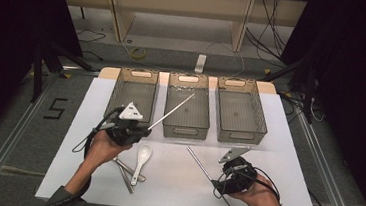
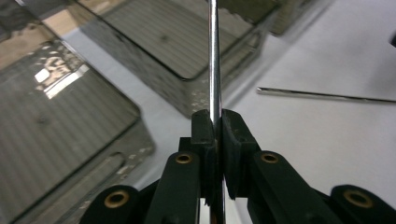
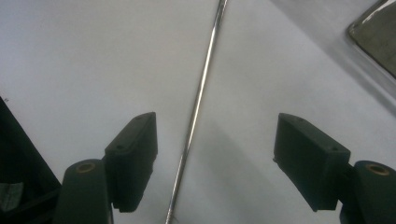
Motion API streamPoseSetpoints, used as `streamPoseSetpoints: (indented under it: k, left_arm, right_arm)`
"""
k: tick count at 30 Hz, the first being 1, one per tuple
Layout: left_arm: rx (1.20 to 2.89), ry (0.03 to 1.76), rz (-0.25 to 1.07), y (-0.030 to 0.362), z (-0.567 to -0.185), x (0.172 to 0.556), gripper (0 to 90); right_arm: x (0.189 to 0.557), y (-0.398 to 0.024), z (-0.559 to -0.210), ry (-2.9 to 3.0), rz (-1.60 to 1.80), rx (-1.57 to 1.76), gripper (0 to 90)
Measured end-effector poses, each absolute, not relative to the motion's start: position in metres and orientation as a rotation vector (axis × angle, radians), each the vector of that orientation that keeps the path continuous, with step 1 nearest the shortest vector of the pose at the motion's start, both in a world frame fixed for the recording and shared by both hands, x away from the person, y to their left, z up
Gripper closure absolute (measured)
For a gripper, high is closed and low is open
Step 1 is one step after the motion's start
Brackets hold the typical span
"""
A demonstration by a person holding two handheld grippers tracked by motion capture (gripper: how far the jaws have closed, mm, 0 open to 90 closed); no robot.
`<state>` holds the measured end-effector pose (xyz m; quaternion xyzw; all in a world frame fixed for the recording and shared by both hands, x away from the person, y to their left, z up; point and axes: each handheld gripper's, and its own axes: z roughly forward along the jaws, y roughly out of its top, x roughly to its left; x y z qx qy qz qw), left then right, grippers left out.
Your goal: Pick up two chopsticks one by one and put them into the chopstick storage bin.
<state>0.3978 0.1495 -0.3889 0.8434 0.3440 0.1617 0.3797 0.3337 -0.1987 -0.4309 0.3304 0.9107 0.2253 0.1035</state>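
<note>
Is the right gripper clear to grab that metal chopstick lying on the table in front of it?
Probably yes. The right gripper has its jaws open astride the chopstick, which lies alone on bare white table; nothing sits between the pads and the stick.

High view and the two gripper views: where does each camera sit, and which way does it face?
High view: above the person's side, facing forward and down on the white table; both forearms show.
Left gripper view: rides the left tongs, shut on a thin shiny metal chopstick pointing at the middle grey mesh bin.
Right gripper view: looks down between the open right tongs at a second metal chopstick lying on the table.
Both gripper views share that lying chopstick.
</note>
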Motion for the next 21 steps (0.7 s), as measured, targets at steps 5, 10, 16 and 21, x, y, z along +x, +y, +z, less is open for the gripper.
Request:
streamPoseSetpoints:
  k: [5,10,16,21]
  left_arm:
    - [2.121,0.966,0.446,0.159,-0.390,0.418,84.1]
    - [2.077,1.070,0.472,0.174,-0.390,0.437,84.1]
    - [2.022,1.178,0.494,0.191,-0.390,0.459,84.1]
    - [2.028,1.225,0.525,0.200,-0.391,0.472,84.1]
  right_arm:
    - [0.332,-0.199,-0.436,2.692,0.640,0.988,30.3]
    - [0.331,-0.200,-0.438,2.698,0.635,0.989,29.0]
    - [0.329,-0.199,-0.438,2.696,0.642,0.973,26.3]
    - [0.328,-0.199,-0.440,2.703,0.646,0.977,25.7]
